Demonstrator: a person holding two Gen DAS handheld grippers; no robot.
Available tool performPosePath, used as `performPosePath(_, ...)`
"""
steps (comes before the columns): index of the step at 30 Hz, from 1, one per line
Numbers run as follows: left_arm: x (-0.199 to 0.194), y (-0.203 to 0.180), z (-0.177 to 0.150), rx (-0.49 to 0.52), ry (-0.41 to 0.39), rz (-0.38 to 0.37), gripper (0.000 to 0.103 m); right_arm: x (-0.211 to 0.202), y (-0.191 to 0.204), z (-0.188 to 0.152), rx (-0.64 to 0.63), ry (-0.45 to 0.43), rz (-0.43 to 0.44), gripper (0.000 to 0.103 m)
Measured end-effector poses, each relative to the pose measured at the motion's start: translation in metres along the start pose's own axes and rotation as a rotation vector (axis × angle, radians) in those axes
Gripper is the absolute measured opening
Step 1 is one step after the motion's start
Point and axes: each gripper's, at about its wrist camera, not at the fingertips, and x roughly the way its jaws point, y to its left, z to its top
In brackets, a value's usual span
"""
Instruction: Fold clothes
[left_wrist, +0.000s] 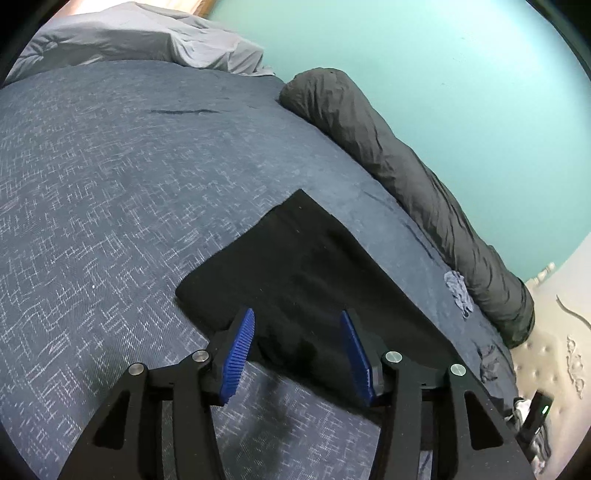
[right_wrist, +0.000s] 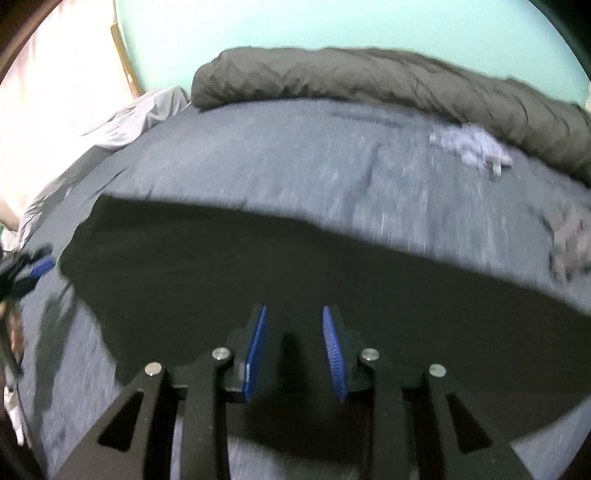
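A black garment (left_wrist: 303, 273) lies flat on the blue patterned bedspread (left_wrist: 110, 184), folded into a long rectangle. My left gripper (left_wrist: 297, 317) is open over its near end, blue pads on either side of the cloth's edge, nothing clamped. In the right wrist view the same black garment (right_wrist: 295, 266) spreads wide across the bed, blurred by motion. My right gripper (right_wrist: 294, 314) hovers open above its near edge with nothing between the pads. At the left edge of that view the left gripper's blue pad (right_wrist: 42, 266) shows beside the garment's end.
A rolled dark grey duvet (left_wrist: 406, 177) lies along the teal wall. Small crumpled grey clothes (left_wrist: 458, 291) sit next to it, and another darker piece (right_wrist: 570, 240) lies to the right. A light grey sheet (left_wrist: 140, 37) is bunched at the bed's far end.
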Motion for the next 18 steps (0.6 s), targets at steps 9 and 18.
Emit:
performPosePath(9,-0.002,0.000,-0.013,0.018,0.036,0.000,0.054,-0.014,-0.043,-0.051,0.247,0.030,-0.045,0.033)
performPosePath(18,-0.001,0.001,-0.026,0.042,0.072,0.008,0.055,-0.022,-0.113,-0.001,0.268,-0.002,-0.203,0.053)
